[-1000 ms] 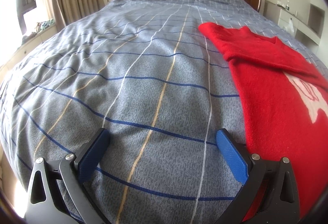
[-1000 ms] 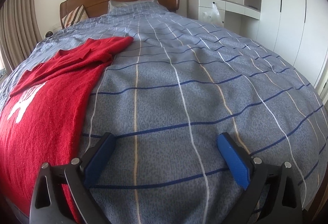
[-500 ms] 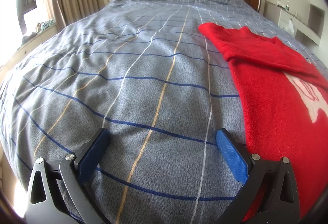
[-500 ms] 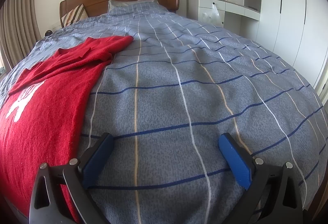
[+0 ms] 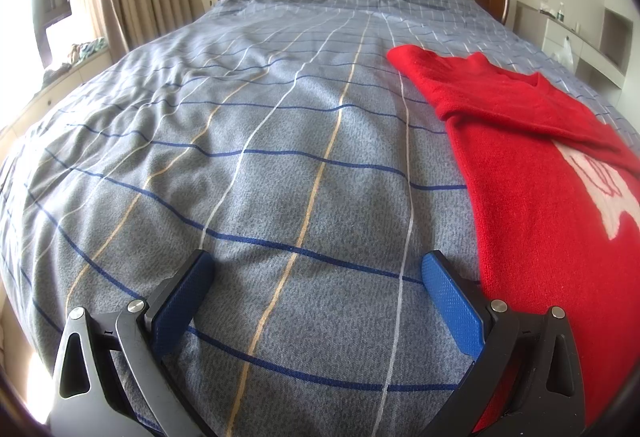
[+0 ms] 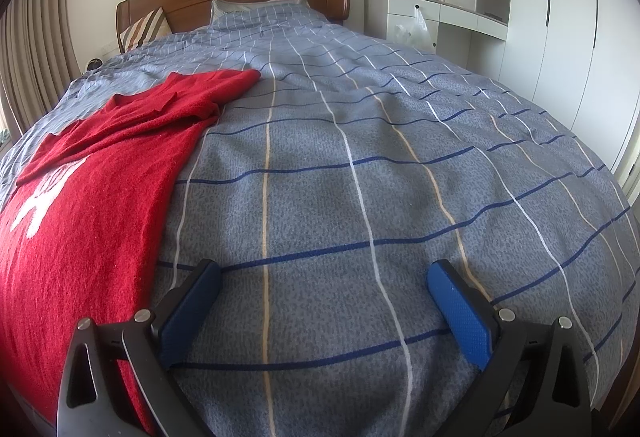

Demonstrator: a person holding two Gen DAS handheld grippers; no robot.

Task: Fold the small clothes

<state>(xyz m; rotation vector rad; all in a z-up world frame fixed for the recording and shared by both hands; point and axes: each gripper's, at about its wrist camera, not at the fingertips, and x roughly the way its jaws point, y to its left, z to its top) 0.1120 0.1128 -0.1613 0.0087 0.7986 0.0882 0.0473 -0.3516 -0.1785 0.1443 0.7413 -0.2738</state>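
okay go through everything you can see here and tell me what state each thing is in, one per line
Red sweater: lying flat on the bed, both sleeves folded across the chest, body not yet folded.
Left gripper: jaws wide open, empty, beside the sweater's edge.
Right gripper: jaws wide open, empty, over bare bedspread.
Bedspread: spread out, lightly wrinkled.
Wardrobe doors: closed.

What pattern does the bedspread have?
Grey-blue bedspread with a grid of blue, white and tan lines; right wrist view.
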